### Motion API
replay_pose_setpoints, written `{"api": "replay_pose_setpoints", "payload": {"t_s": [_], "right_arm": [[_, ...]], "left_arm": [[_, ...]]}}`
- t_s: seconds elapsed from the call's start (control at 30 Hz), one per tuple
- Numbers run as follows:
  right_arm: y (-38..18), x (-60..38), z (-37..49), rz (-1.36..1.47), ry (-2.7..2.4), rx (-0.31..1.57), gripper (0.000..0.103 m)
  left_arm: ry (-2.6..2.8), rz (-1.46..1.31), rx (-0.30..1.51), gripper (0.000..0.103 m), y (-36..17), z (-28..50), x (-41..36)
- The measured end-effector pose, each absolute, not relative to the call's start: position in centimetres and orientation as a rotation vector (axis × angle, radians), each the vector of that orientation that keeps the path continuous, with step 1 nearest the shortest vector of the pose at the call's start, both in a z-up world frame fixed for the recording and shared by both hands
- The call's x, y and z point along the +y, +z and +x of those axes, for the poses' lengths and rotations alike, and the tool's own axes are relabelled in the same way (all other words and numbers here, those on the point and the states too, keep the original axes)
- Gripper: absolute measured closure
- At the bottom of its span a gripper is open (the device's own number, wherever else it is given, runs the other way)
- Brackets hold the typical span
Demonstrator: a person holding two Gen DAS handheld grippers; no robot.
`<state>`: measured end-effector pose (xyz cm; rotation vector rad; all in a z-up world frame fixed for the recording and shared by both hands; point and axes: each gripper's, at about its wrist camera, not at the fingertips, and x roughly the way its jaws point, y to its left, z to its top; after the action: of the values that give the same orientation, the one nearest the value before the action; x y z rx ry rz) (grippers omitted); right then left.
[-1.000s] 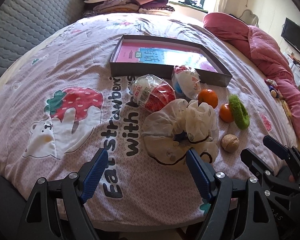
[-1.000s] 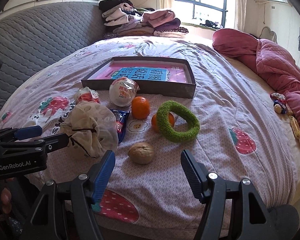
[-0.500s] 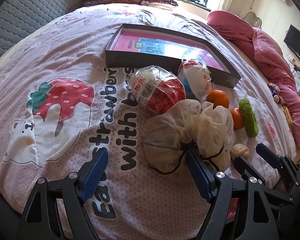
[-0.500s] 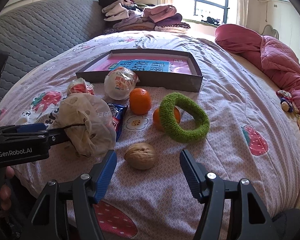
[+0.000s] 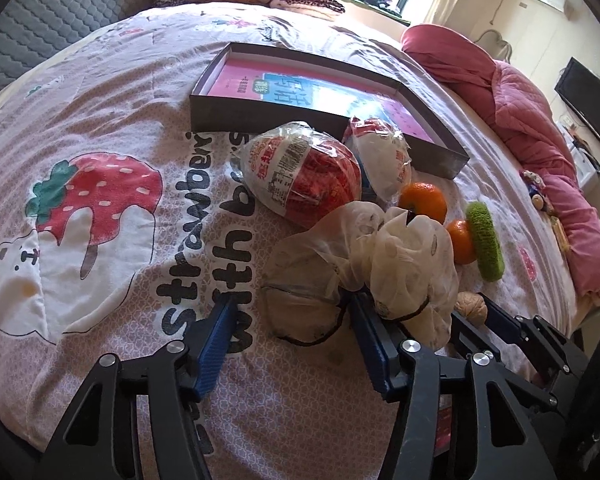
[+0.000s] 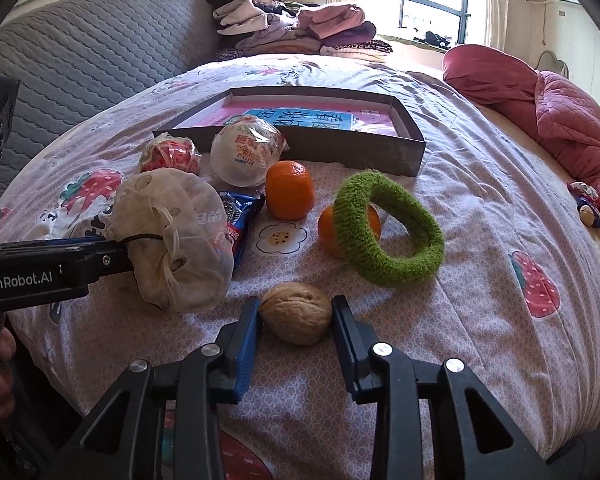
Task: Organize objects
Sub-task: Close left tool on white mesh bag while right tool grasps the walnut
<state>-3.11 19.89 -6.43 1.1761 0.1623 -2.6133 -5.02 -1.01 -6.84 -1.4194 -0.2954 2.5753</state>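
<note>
A cream gauze scrunchie [image 5: 364, 264] lies crumpled on the strawberry-print quilt. My left gripper [image 5: 292, 306] has one half of it between its jaws, which are closing. The right finger [image 5: 370, 344] touches the cloth's middle, while the left finger [image 5: 216, 340] stands off it. A brown walnut [image 6: 296, 312] sits between the closing jaws of my right gripper [image 6: 296, 318], and both pads touch its sides. From the left wrist view the walnut [image 5: 471, 307] shows at the right gripper's tips. The left gripper [image 6: 112, 250] reaches the scrunchie [image 6: 172, 236] from the left.
Beyond lie a red wrapped snack [image 5: 300, 176], a white wrapped bun [image 6: 246, 156], a blue packet [image 6: 236, 216], two oranges [image 6: 290, 190] and a green knitted ring [image 6: 388, 232]. A shallow dark box [image 6: 364, 152] holds a pink booklet. A red duvet [image 6: 548, 108] lies at the right.
Both grippers sank toward the bed and narrowed. The right one's jaws came in around the walnut; the left one's drew in around half of the scrunchie.
</note>
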Motion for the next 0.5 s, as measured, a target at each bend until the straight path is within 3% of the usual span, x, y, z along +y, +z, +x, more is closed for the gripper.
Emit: {"api": "replay_pose_setpoints", "payload": {"t_s": [0.3, 0.5], "right_arm": [[-6.28, 20.22, -3.0, 1.149, -2.587, 0.117, 0.068], [-5.72, 20.14, -2.48, 1.106, -2.575, 0.105, 0.068]], "left_arm": [[2.509, -1.401, -0.279, 0.088, -7.16, -4.92, -0.26], [2.519, -1.373, -0.227, 0.093, -6.78, -4.29, 0.1]]}}
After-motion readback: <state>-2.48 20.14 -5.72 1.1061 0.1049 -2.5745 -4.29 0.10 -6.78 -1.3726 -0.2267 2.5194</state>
